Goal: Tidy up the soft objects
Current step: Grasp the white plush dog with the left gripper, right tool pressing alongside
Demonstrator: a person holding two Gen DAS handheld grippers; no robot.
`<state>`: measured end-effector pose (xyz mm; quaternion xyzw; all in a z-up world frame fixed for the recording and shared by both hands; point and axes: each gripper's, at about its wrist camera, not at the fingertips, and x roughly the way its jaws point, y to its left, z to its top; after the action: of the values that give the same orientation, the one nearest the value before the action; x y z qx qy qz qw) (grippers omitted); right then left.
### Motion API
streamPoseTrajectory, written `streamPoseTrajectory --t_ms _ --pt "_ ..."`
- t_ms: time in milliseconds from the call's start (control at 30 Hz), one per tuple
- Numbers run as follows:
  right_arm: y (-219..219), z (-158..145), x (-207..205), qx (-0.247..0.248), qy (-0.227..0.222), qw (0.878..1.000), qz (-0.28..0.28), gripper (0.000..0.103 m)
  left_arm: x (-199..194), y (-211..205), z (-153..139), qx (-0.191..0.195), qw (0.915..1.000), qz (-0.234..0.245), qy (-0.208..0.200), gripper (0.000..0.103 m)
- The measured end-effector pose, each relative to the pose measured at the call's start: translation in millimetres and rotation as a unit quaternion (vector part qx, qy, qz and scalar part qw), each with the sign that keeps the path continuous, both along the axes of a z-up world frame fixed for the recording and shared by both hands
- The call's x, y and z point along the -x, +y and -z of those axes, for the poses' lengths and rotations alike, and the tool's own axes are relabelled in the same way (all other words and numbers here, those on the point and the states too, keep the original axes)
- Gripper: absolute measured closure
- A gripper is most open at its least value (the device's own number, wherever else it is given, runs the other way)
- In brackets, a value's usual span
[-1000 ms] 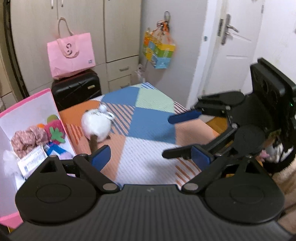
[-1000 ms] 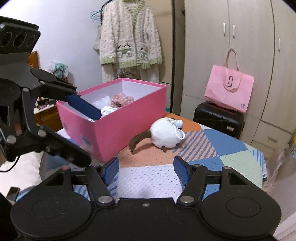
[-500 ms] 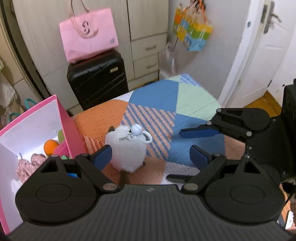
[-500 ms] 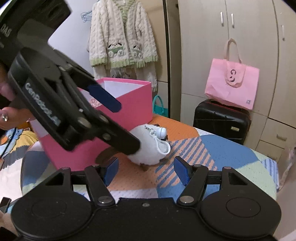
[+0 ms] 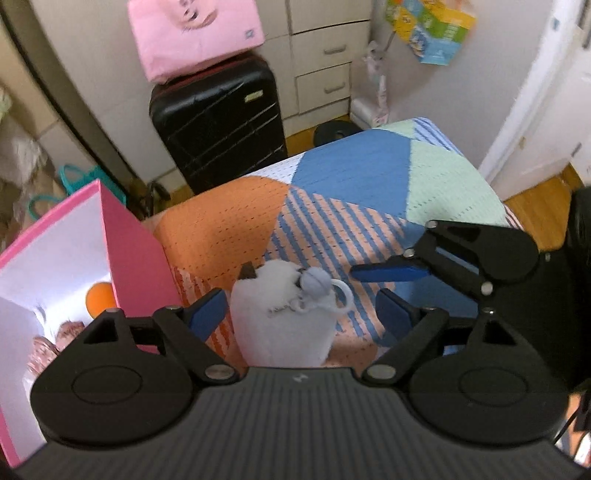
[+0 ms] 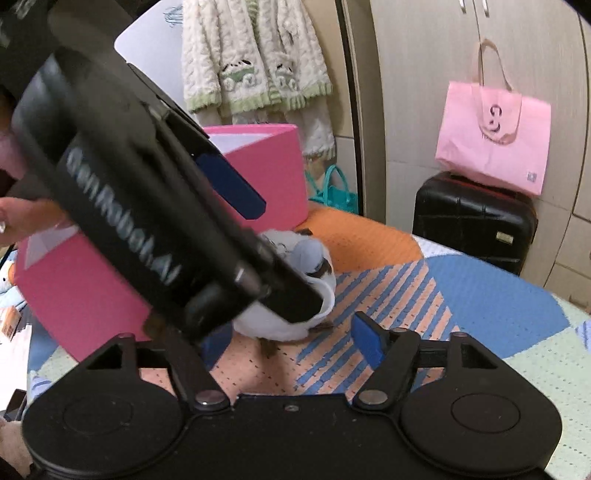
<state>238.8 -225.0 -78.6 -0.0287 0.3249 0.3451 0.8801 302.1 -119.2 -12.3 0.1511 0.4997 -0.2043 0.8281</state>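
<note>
A white plush toy [image 5: 284,325] with a brown tail and a pale blue ball charm lies on the patchwork bedcover [image 5: 351,173], beside an open pink box [image 5: 136,258]. My left gripper [image 5: 300,314] points steeply down over the toy. Its jaws are closing with the toy between the blue pads, and gaps still show on both sides. In the right wrist view the left gripper [image 6: 280,258] covers most of the plush toy [image 6: 280,328]. My right gripper [image 6: 291,341] sits low just short of the toy, jaws opening, nothing between them. Its fingers [image 5: 388,271] appear right of the toy.
The pink box [image 6: 266,170] holds an orange ball [image 5: 99,299] and other soft items. Beyond the bed stand a black suitcase [image 5: 218,122] with a pink bag [image 5: 192,33] on top. A knitted cardigan [image 6: 255,66] hangs behind the box, and a teal bag [image 6: 332,192] sits below it.
My left gripper has swung over the plush toy and tilted downward, now straddling it with narrower jaws. The right gripper has come lower and nearer the toy.
</note>
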Motion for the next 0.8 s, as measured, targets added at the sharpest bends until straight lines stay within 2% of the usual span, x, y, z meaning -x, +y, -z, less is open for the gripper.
streamPoseTrajectory --t_ms 67,100,267,467,567,633,800 --pt "1.5 4.8 -4.9 -0.005 0.011 1.000 -0.001 0.015 -5.4 0.2 2.7 0.000 0.9999 -0.011 0.010 0.027" --pt "2.6 6.7 -7.6 -0.004 0.016 1.000 -0.002 0.015 -5.9 -0.5 2.5 0.001 0.9999 -0.012 0.012 0.028" --pt "11.9 11.1 -17.6 0.013 0.024 1.000 -0.004 0.014 -8.3 -1.8 2.5 -0.010 0.9999 -0.003 -0.004 0.028" --pt "16.5 10.4 -18.7 -0.002 0.025 1.000 -0.006 0.014 -14.9 -2.1 11.9 -0.018 0.9997 0.011 0.012 0.028" --pt "18.6 10.6 -17.2 -0.007 0.020 1.000 -0.005 0.018 -12.3 -4.9 16.9 -0.018 0.9995 0.019 0.019 0.032" --pt "18.3 9.6 -15.2 -0.012 0.023 1.000 -0.013 0.032 -9.3 -4.2 17.1 -0.021 0.9994 0.025 0.012 0.035" --pt "18.7 5.7 -3.0 -0.005 0.014 1.000 -0.001 0.036 -0.8 -1.3 15.2 -0.010 0.9992 0.038 0.002 0.038"
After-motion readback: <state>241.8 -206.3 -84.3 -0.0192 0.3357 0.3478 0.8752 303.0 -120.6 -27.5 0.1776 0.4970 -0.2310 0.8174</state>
